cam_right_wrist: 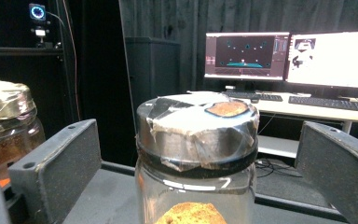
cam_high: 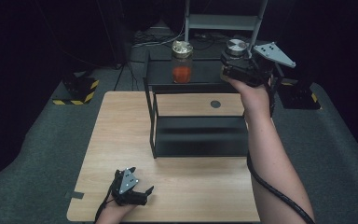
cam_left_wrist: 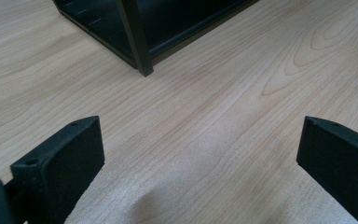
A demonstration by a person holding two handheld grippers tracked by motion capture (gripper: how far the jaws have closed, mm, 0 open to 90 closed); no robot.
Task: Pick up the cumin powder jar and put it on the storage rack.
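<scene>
1. high view: the right claw (cam_high: pixel 233 65) is raised at the top deck of the black shelf (cam_high: pixel 196 140), around a silver-lidded jar (cam_high: pixel 236 46). a second jar with orange contents (cam_high: pixel 182 63) stands apart to its left on the same deck. the left claw (cam_high: pixel 137 195) rests low on the bench (cam_high: pixel 121 140), near the front edge and well clear of the shelf.

2. left gripper view: the left claw (cam_left_wrist: pixel 200 154) is spread wide with nothing between its pads, only bare light wood grain. the shelf foot (cam_left_wrist: pixel 142 56) stands ahead. no hazard noted here.

3. right gripper view: the right claw (cam_right_wrist: pixel 200 163) stands wide open, both pads clear of the silver-lidded jar (cam_right_wrist: pixel 196 140), which sits upright between them. the lid is patched with loose, wrinkled tape. risk: a sideways withdrawal could catch the glass with a pad and tip it; the neighbouring jar (cam_right_wrist: pixel 4 126) is close at the left and could be knocked. the jar appears to stand near the deck's right end, so a nudge could send it off.

4. surroundings: dark curtained room, grey carpet, hazard-striped stands on the floor, and lit monitors (cam_right_wrist: pixel 289 58) on a desk behind.
</scene>
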